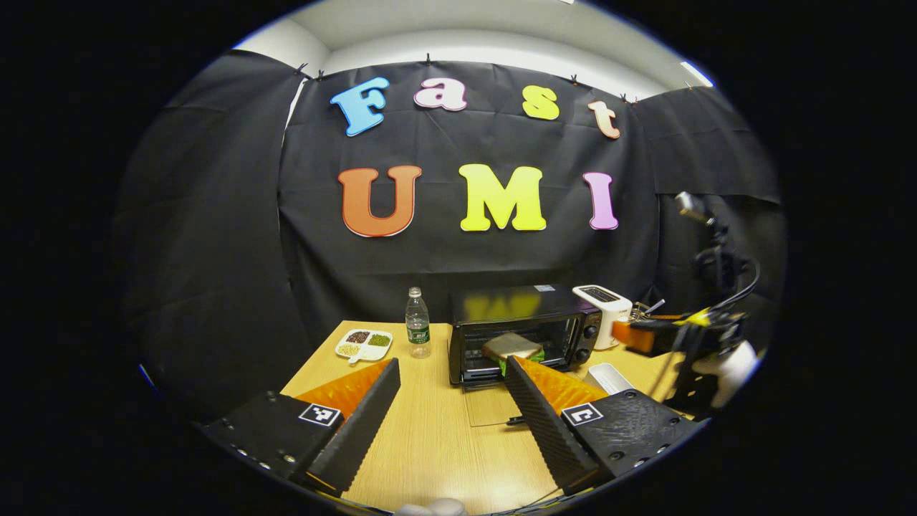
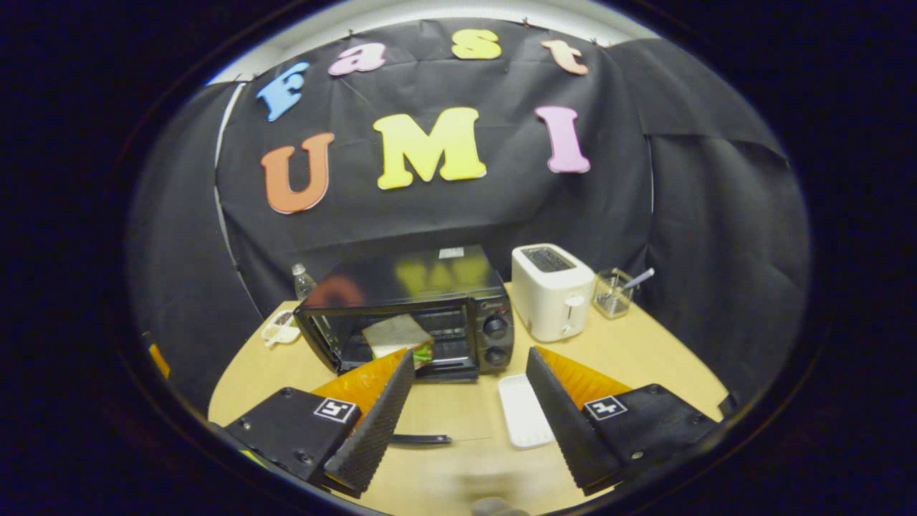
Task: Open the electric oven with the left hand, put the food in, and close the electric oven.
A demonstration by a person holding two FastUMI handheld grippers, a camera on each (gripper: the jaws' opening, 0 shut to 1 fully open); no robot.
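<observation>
Light wooden table [image 1: 430, 444]; on it a black electric oven [image 1: 523, 333], door let down flat, a white toaster [image 1: 605, 312] just beside it, a water bottle [image 1: 418, 324], a divided snack dish [image 1: 364, 345], a white tray [image 2: 524, 410], a clear cup [image 2: 613, 294] near the toaster

Glossy black electric oven [image 2: 423, 301] top, mirror-like; glass door. Light wood-grain table [image 1: 430, 437], smooth. White plastic toaster [image 2: 550, 290]. Matt black cloth wall [image 1: 215, 215].

Both views above the table [image 1: 430, 430], facing the oven [image 1: 523, 333], right gripper view nearer
</observation>
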